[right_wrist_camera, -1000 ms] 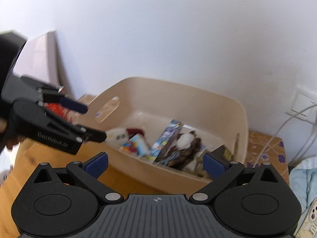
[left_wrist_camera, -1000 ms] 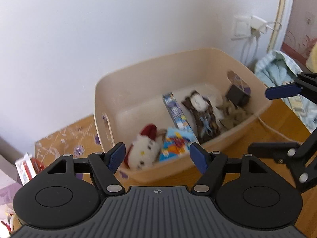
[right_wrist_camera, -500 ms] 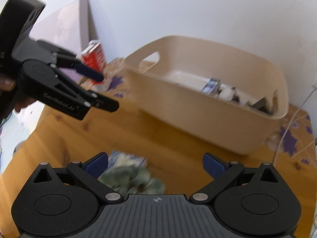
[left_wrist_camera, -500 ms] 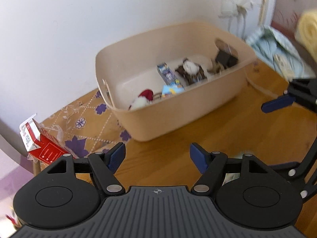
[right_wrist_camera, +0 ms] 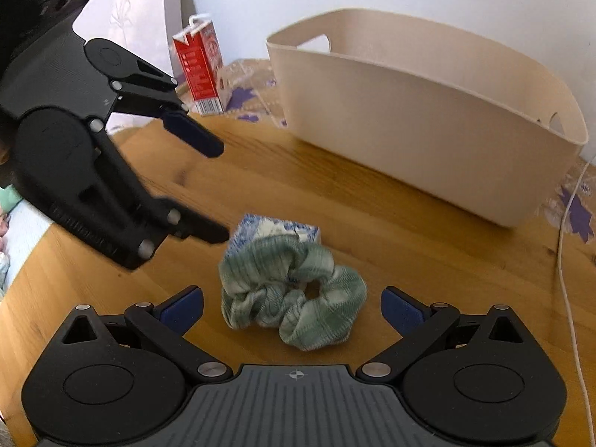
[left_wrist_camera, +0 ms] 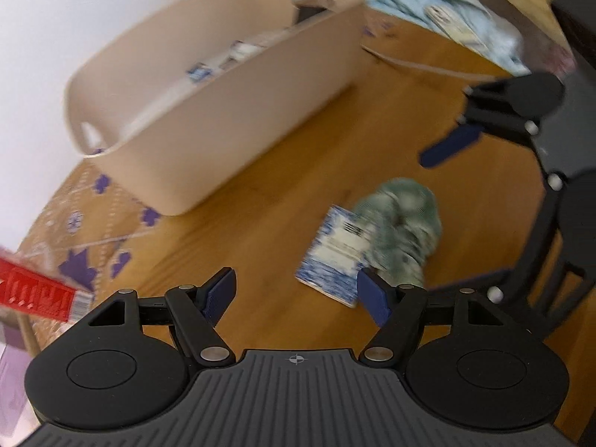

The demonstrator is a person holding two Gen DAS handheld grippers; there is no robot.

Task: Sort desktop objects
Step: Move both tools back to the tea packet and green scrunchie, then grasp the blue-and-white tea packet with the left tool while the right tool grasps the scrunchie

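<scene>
Grippers now lower, over scrunchie (right_wrist_camera: 292, 290), jaws spread.

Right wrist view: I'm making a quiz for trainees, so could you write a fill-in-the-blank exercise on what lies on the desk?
1. The green plaid fabric scrunchie lies partly on top of the small ____-and-white patterned box.
2. The red-and-white carton stands ____ beside the beige plastic bin.
3. Both the left gripper and the right gripper are ____.

Missing words: blue; upright; open
</scene>
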